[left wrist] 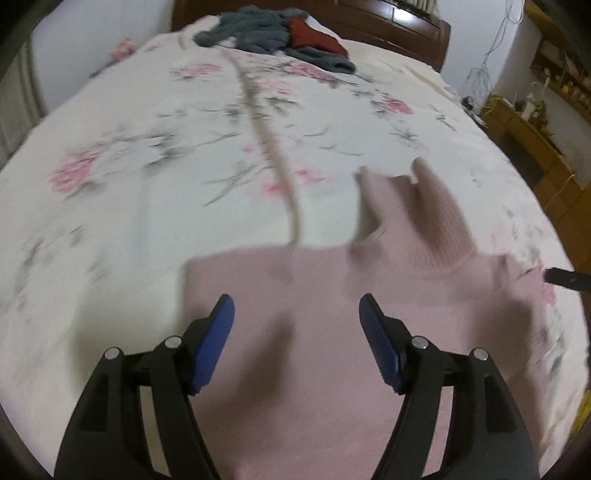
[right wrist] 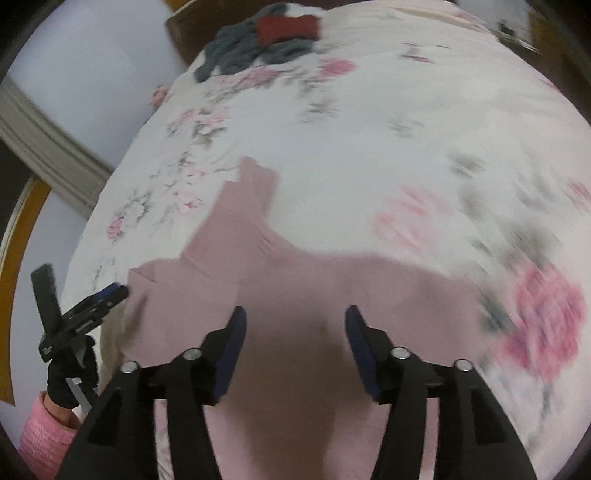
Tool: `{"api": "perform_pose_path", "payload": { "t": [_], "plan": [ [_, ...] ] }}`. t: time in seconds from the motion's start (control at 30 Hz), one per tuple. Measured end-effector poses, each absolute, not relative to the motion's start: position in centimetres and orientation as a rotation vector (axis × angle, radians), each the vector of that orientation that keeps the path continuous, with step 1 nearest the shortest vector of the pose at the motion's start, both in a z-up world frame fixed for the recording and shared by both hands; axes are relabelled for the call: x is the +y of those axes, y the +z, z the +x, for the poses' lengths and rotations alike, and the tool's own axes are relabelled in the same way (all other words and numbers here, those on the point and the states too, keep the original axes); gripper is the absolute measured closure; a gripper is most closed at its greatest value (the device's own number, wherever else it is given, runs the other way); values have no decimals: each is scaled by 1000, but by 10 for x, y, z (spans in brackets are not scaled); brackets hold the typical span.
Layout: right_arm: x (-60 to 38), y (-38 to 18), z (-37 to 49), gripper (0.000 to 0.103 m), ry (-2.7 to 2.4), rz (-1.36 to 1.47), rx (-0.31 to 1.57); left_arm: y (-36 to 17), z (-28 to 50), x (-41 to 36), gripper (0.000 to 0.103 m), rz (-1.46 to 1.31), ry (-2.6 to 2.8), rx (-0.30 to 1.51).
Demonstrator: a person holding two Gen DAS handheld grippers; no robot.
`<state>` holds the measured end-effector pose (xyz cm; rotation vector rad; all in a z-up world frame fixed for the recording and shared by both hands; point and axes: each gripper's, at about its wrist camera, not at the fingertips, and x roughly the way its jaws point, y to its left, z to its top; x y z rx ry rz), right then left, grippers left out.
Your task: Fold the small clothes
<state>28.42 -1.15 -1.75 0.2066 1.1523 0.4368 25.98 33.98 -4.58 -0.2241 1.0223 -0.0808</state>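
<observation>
Pink garment [left wrist: 325, 332] lies flat, straps pointing toward the headboard [left wrist: 413, 22]; both grippers' fingers [left wrist: 218, 343] spread, empty

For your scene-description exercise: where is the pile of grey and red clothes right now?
The pile of grey and red clothes lies at the far end of the floral bed, by the wooden headboard, well beyond the pink garment.

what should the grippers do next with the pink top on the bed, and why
Probably lower one open gripper onto an edge of the pink top and pinch it. Both the left gripper and the right gripper show their jaws apart, above the cloth, holding nothing. The top lies spread on the floral bedspread with a sleeve already laid across, so another fold seems to be next.
</observation>
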Motion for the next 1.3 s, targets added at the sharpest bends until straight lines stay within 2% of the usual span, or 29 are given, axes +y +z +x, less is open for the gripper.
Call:
{"api": "perform_pose_path", "payload": {
  "t": [0.27, 0.5, 0.53, 0.57, 0.6, 0.63, 0.67, 0.7, 0.73, 0.93, 1.13, 1.3],
  "plan": [
    [69, -41, 364, 36, 485, 152, 1189, -75, 339, 297, 33, -279, -210, 1086],
    [77, -74, 409, 35, 469, 238, 1231, -103, 375, 277, 35, -310, -260, 1119],
    [78, -78, 412, 36, 471, 244, 1235, -104, 378, 275, 38, -319, -269, 1119],
    [78, -82, 414, 45, 478, 253, 1237, -107, 380, 271, 40, -321, -276, 1123],
    [78, -86, 416, 52, 489, 263, 1242, -108, 382, 271, 49, -322, -279, 1127],
    [79, -90, 417, 69, 493, 269, 1249, -111, 383, 270, 60, -324, -283, 1130],
    [78, -92, 417, 82, 500, 278, 1252, -112, 383, 268, 67, -325, -290, 1131],
    [77, -91, 415, 88, 510, 291, 1241, -113, 384, 267, 83, -326, -299, 1131],
    [75, -88, 413, 90, 516, 289, 1224, -113, 384, 267, 92, -329, -305, 1125],
    [62, -59, 389, 92, 570, 268, 1150, -89, 365, 275, 95, -404, -369, 1017],
    [41, -28, 341, 92, 649, 252, 1081, -50, 310, 285, 95, -380, -488, 898],
    [36, -18, 287, 92, 706, 188, 1071, -50, 260, 285, 93, -329, -542, 894]
  ]
}}
